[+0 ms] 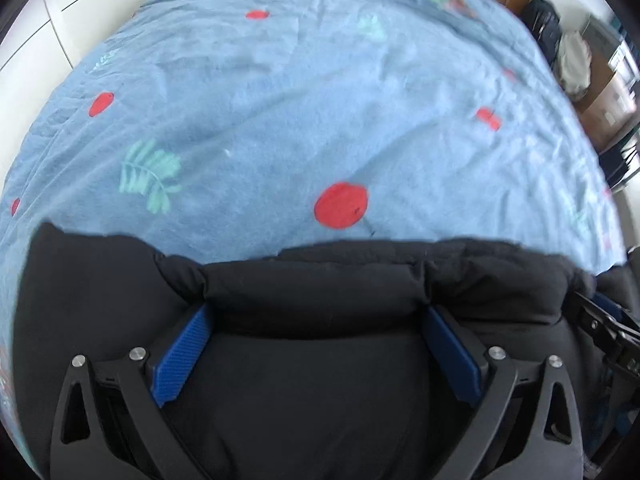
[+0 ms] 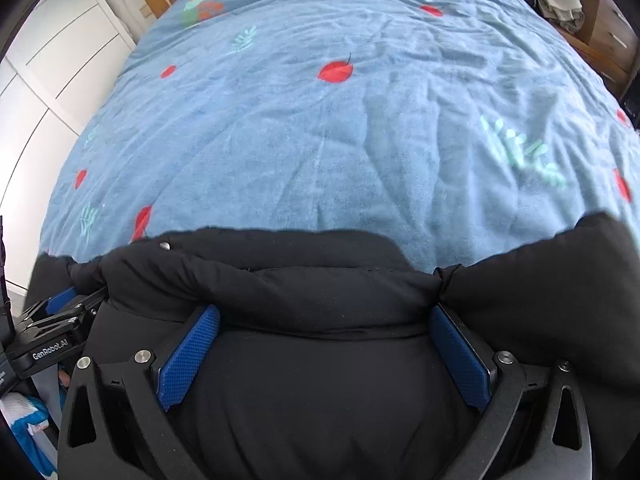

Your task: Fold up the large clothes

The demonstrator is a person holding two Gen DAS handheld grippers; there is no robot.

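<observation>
Two wrist views of a black padded jacket (image 1: pixel 312 360) held over a bed. The left gripper (image 1: pixel 316 312) has its blue fingers (image 1: pixel 182 356) spread wide, with a thick roll of the jacket's quilted fabric bunched between them and pressing against both inner faces. The right gripper (image 2: pixel 324 312) is likewise spread wide; its blue pads (image 2: pixel 188 356) bracket a similar puffy fold of the same jacket (image 2: pixel 320 380), which fills the gap between them. Whether either pair is squeezing the fabric or merely straddling it cannot be told. The jacket occupies the lower half of both views, its upper edge running roughly level across the frame; a small metal snap (image 2: pixel 164 245) shows near that edge in the right view. Beyond it lies a blue bedspread (image 1: pixel 300 100) printed with red fruit (image 1: pixel 341 205) and pale green leaves (image 1: pixel 150 176), creased in places. Each gripper appears at the margin of the other's view, the two standing side by side along the jacket. White cabinet doors (image 2: pixel 48 72) flank the bed on the left; wooden furniture (image 2: pixel 608 36) with piled cloth stands on the right.
</observation>
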